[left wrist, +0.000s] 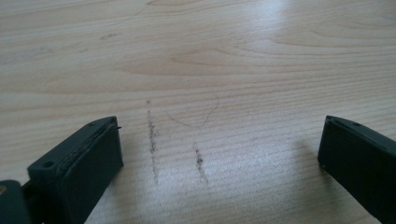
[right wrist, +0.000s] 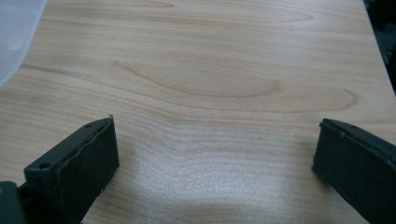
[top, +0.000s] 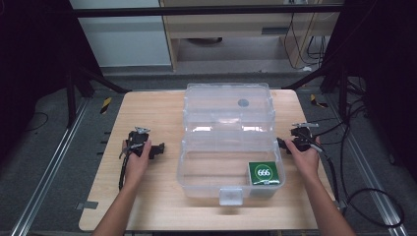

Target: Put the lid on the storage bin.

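Note:
A clear plastic box (top: pixel 228 162) stands open at the middle of the wooden table (top: pixel 152 105), its lid (top: pixel 228 105) tilted back. A green packet marked 666 (top: pixel 264 173) lies in its near right corner. My left gripper (top: pixel 156 149) rests on the table left of the box, a hand around it. My right gripper (top: pixel 282 144) sits against the box's right side, also in a hand. In the left gripper view my left gripper (left wrist: pixel 219 154) is open over bare wood with dark scuff marks (left wrist: pixel 152 140). My right gripper (right wrist: pixel 215 154) is open too, nothing between its jaws.
A white latch (top: pixel 230 195) sticks out of the box's front wall. A corner of the clear box (right wrist: pixel 16 37) appears at the top left of the right gripper view. Black cables (top: pixel 344 162) trail off the table's right edge. Metal rails (top: pixel 49 167) run along both sides.

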`<state>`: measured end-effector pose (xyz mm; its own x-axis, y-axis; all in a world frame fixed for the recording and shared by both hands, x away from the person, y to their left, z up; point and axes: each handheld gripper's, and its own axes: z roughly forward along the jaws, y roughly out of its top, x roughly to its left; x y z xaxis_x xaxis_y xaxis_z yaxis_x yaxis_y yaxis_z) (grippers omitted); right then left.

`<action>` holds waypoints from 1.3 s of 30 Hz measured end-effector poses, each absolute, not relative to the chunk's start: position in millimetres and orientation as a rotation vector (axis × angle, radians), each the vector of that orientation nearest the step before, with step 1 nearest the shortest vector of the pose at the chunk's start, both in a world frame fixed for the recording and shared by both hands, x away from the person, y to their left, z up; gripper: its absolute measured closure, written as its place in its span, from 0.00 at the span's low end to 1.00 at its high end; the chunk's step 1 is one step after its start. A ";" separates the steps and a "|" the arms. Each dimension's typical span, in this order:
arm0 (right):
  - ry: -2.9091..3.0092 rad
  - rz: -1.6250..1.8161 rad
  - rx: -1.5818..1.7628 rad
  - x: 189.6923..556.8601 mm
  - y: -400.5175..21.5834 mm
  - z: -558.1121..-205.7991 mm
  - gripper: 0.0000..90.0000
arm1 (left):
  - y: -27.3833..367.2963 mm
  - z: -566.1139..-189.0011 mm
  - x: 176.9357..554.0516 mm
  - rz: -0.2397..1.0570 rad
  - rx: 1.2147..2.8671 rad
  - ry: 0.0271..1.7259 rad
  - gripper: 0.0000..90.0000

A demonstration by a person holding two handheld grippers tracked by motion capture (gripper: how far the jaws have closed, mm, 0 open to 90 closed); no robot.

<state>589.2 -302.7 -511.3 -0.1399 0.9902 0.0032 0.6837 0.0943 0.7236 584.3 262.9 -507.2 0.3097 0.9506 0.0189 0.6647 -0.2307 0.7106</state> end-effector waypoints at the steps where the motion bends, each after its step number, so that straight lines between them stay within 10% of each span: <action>1: 1.880 0.809 1.639 589.1 -302.5 -511.3 0.00 | 263.1 -507.3 584.6 0.616 1.982 1.424 0.00; 13: 1.969 0.772 1.439 566.8 -310.9 -483.9 0.16 | 267.7 -499.6 579.1 0.515 2.021 1.374 0.05; 24: 2.184 0.688 1.111 504.1 -302.7 -408.4 0.17 | 254.8 -417.9 520.1 0.448 2.113 1.068 0.04; 39: 2.368 0.560 0.863 516.9 -269.1 -324.3 0.26 | 202.9 -358.8 470.9 0.442 2.318 0.753 0.05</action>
